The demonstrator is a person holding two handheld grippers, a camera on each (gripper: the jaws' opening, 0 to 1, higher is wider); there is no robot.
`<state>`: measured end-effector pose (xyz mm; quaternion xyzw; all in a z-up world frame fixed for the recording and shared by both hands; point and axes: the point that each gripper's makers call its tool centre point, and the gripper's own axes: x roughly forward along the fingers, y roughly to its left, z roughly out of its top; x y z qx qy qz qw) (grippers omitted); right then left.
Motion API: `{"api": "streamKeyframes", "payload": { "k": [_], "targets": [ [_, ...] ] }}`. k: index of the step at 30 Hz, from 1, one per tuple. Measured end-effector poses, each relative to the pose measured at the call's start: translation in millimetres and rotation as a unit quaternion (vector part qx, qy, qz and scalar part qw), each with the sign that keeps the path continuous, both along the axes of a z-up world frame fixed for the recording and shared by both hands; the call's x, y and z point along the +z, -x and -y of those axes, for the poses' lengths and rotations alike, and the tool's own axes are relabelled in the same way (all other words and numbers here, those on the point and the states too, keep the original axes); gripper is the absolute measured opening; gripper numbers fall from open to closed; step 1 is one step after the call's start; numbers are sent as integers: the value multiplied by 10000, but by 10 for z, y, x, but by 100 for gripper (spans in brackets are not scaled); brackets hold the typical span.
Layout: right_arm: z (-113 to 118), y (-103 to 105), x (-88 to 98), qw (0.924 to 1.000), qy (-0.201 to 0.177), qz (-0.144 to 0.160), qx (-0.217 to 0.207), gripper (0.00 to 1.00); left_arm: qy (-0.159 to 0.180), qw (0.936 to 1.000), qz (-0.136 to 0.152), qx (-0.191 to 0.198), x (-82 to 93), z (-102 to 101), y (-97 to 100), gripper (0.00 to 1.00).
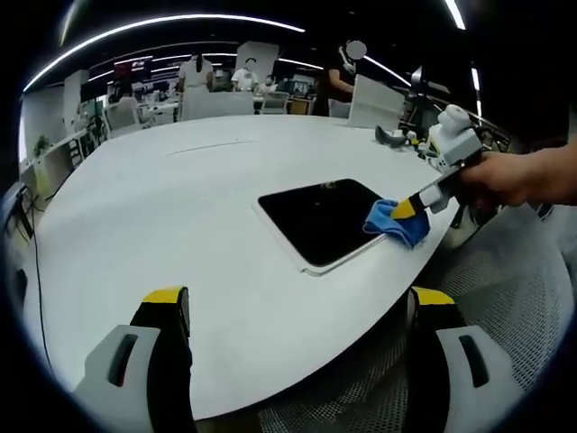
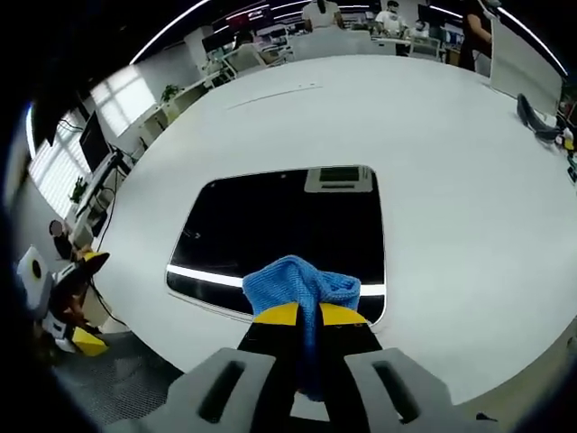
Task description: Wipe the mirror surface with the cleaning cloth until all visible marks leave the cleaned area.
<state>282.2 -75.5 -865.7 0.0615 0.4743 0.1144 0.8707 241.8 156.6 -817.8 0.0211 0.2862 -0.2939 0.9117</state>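
Cloth (image 2: 302, 281) clamped in right tongs (image 2: 309, 315), on mirror (image 2: 279, 225) edge.

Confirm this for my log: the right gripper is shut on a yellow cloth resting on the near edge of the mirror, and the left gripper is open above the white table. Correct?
Not quite: the cloth is blue, as the right gripper view shows. The right gripper is shut on it at the mirror's near edge, and the left gripper is open above the white table.

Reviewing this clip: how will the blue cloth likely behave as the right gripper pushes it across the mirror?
The blue cloth looks floppy: it bunches in soft folds where the right gripper pinches it, so it will probably drag and crumple rather than slide flat. It seems light, sagging little. The mirror looks glossy, so the cloth should glide easily.
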Motion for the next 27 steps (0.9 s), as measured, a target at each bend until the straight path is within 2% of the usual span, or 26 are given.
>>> {"api": "streamKeyframes", "payload": {
  "k": [5,14,27],
  "targets": [
    [49,6,6,9998,136,31,122,1,4,10000,21,-24,12,33,-21,99],
    [199,6,7,9998,222,4,20,1,45,9999,108,31,39,6,-41,99],
    [304,43,9,9995,243,-14,-196,1,63,10000,68,21,39,19,-23,99]
  ]
}}
